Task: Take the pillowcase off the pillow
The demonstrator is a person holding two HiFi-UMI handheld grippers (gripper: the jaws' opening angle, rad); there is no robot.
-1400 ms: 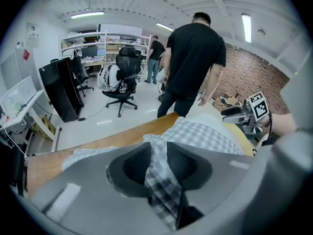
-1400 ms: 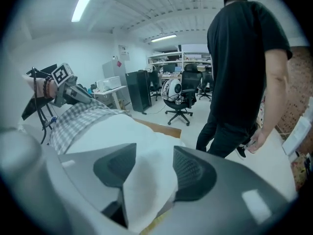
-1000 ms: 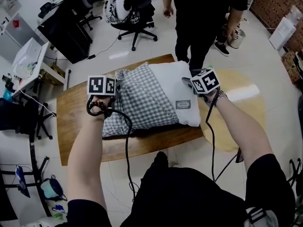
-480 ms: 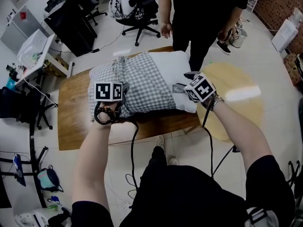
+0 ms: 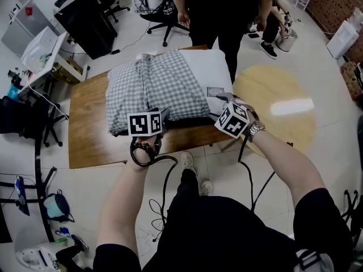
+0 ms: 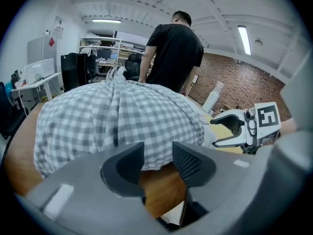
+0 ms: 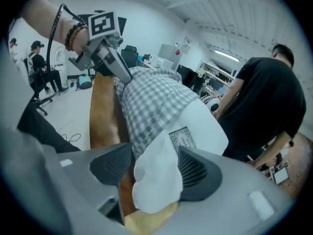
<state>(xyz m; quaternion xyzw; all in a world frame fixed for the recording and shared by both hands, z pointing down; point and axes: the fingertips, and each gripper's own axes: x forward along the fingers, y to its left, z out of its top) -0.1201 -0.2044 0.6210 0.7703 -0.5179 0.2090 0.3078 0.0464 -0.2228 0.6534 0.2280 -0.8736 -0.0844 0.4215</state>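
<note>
Head view, pillowcase (image 5: 153,86): one, checked, holding one white pillow (image 5: 212,72) part-way, on your desk (image 5: 88,135).
Left gripper view, your left gripper (image 6: 156,155): jaws just opening, released; pillowcase edge at their tips.
Right gripper view, your right gripper (image 7: 156,165): jaws just opening, loosened; pillow corner between them.

You have one white stuffed pillow (image 5: 212,72) and one grey-and-white checked fabric pillowcase (image 5: 153,89) at twelve o'clock, one rectangular wooden tabletop (image 5: 91,140), one round pale-yellow tabletop (image 5: 278,123) at two o'clock, two grey plastic tongs, the left tongs (image 6: 157,161) and the right tongs (image 7: 156,173), and one black-clothed person (image 5: 221,4) at twelve o'clock.
</note>
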